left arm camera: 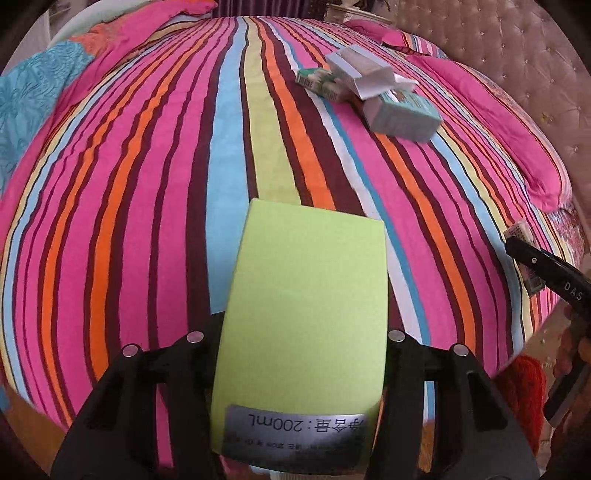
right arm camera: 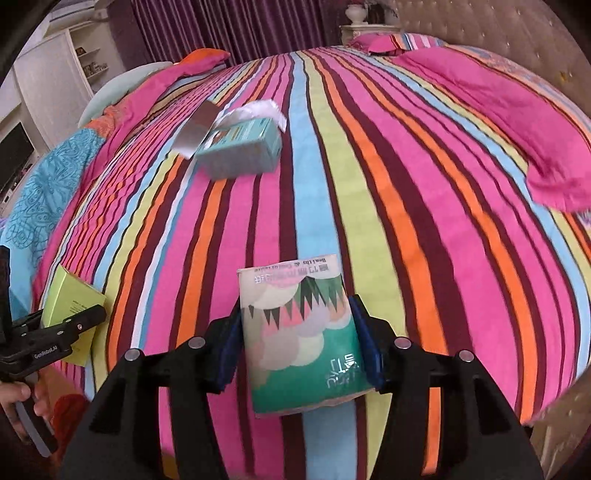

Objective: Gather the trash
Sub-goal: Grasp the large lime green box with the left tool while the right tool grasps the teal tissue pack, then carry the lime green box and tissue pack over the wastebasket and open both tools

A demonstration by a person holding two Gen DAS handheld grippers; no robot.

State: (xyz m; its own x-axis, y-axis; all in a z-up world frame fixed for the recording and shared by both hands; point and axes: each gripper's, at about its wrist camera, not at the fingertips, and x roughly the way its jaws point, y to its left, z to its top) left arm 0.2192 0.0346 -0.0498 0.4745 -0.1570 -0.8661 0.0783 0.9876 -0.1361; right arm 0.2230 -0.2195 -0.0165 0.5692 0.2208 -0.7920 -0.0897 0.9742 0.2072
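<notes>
A lime-green carton (left arm camera: 306, 295) with a silver label is clamped in my left gripper (left arm camera: 299, 336), held above the striped bed (left arm camera: 147, 184). My right gripper (right arm camera: 297, 339) is shut on a green tissue pack (right arm camera: 303, 332), its blue pads pressing both sides. Farther up the bed lies a pile of trash: a teal box (left arm camera: 402, 110), an open white box (left arm camera: 362, 70) and a green-white pack (left arm camera: 321, 81). The teal box (right arm camera: 240, 151) shows in the right wrist view too, with a silver flap (right arm camera: 194, 129). Each view catches the other gripper at its edge: right gripper (left arm camera: 535, 266), left gripper (right arm camera: 55, 328).
Pink pillows (right arm camera: 517, 129) lie along the padded headboard (left arm camera: 517, 55) on the right. A blue patterned blanket (right arm camera: 48, 192) and folded bedding sit at the bed's left side. White cabinets (right arm camera: 55, 66) and purple curtains (right arm camera: 229, 29) stand beyond. A hand (right arm camera: 22, 398) grips the left handle.
</notes>
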